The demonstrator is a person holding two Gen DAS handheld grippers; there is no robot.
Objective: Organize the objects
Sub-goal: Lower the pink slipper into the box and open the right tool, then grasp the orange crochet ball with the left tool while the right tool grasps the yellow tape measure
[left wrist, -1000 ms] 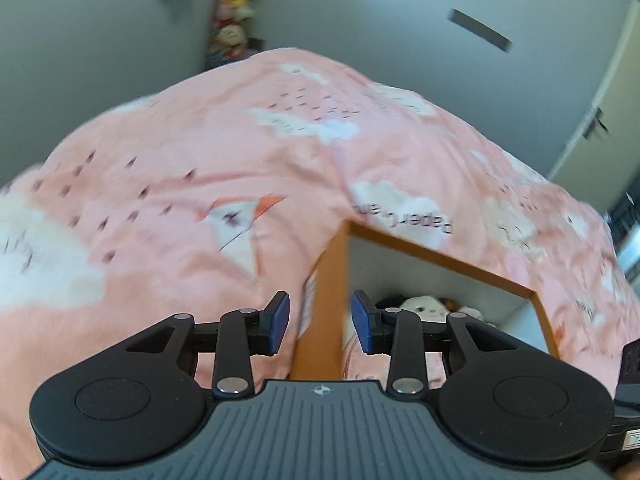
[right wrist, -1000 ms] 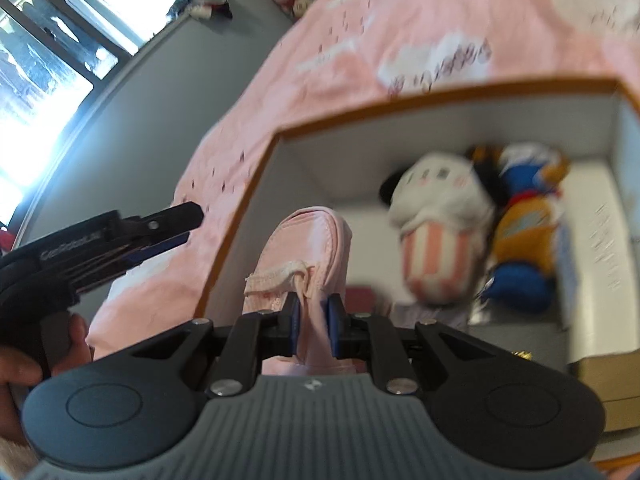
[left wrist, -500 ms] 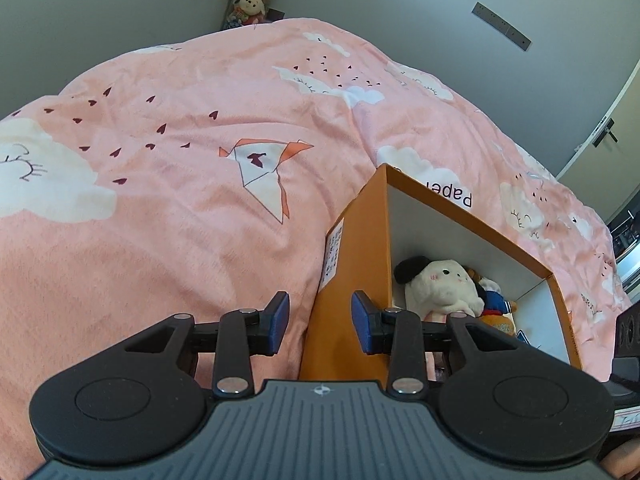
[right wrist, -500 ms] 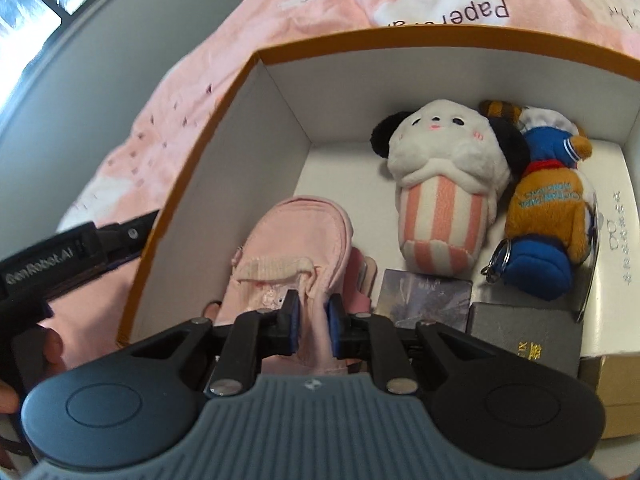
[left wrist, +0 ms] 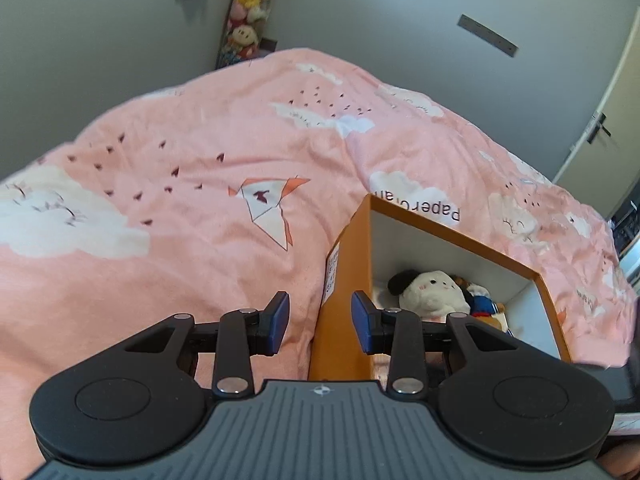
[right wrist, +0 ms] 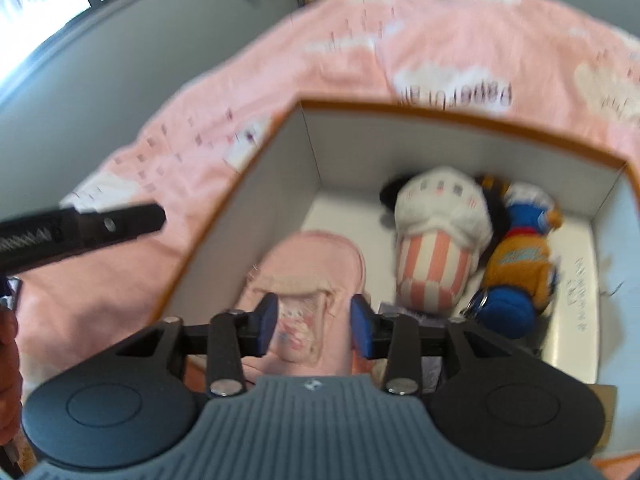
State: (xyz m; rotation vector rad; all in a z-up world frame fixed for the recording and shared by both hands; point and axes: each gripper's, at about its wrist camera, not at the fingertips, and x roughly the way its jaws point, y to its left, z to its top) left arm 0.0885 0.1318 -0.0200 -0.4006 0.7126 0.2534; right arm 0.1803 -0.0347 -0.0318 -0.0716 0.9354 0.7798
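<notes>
An orange box (right wrist: 460, 116) with white inner walls stands on the pink bed. In it lie a pink pouch (right wrist: 316, 264), a white plush with a striped body (right wrist: 436, 236) and a blue and orange plush (right wrist: 520, 260). My right gripper (right wrist: 314, 320) is open just above the pouch, its pads on either side and apart from it. My left gripper (left wrist: 320, 322) is open and empty, with the box's left wall (left wrist: 344, 288) between its fingers. The white plush (left wrist: 432, 292) shows in the box there too.
The pink bedspread (left wrist: 180, 220) with cloud prints lies all around the box. Grey walls stand behind, with plush toys (left wrist: 246, 20) in the far corner and a door (left wrist: 600, 132) at the right. Dark flat items (right wrist: 404, 312) lie at the box's near end.
My right gripper has opened and let go of the pink pouch, which now lies in the box. The left gripper has stayed open at the box's left wall.
</notes>
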